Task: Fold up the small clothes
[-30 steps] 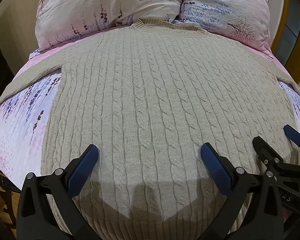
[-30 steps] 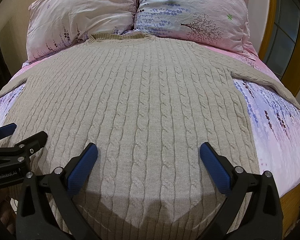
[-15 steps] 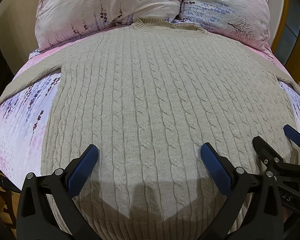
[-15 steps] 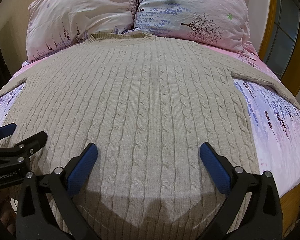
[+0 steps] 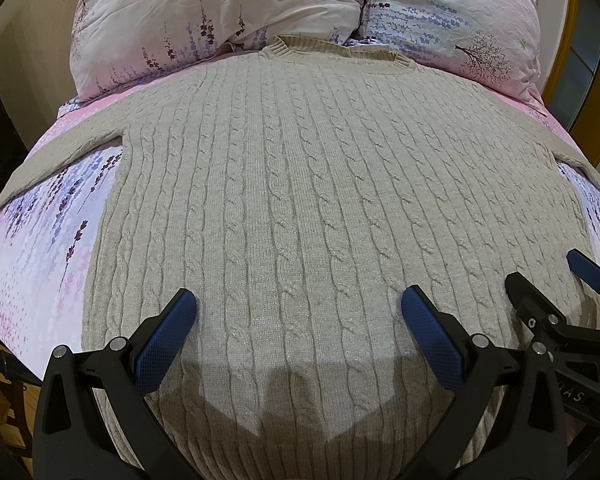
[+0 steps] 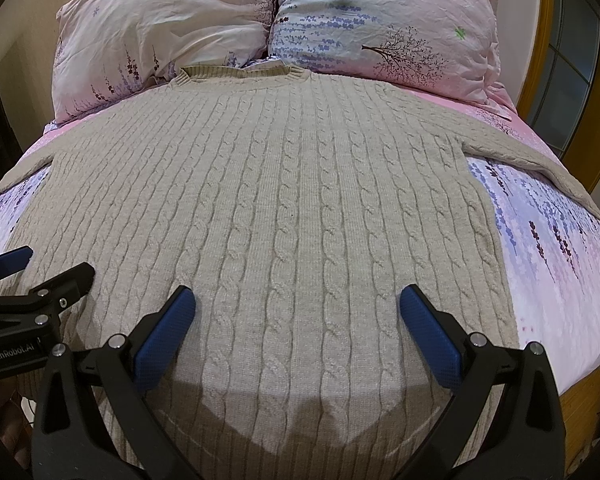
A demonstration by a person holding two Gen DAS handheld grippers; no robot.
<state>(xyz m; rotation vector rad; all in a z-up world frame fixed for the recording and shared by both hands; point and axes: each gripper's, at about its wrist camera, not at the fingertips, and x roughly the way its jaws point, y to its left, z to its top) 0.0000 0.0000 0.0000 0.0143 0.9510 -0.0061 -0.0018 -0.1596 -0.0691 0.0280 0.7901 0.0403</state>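
Observation:
A beige cable-knit sweater (image 5: 300, 200) lies flat on the bed, collar toward the pillows and both sleeves spread out to the sides. The same sweater (image 6: 284, 208) fills the right wrist view. My left gripper (image 5: 298, 306) hovers open over the lower left part of the sweater, nothing between its blue pads. My right gripper (image 6: 296, 304) hovers open over the lower right part, also holding nothing. Each gripper shows in the other's view: the right gripper (image 5: 548, 280) at the right edge, the left gripper (image 6: 44, 268) at the left edge.
Two floral pillows (image 5: 228, 12) (image 5: 460, 12) rest at the head of the bed. Pink and lavender bed sheet (image 5: 40, 240) shows on both sides of the sweater. A wooden frame with a window (image 6: 568, 60) stands at the right.

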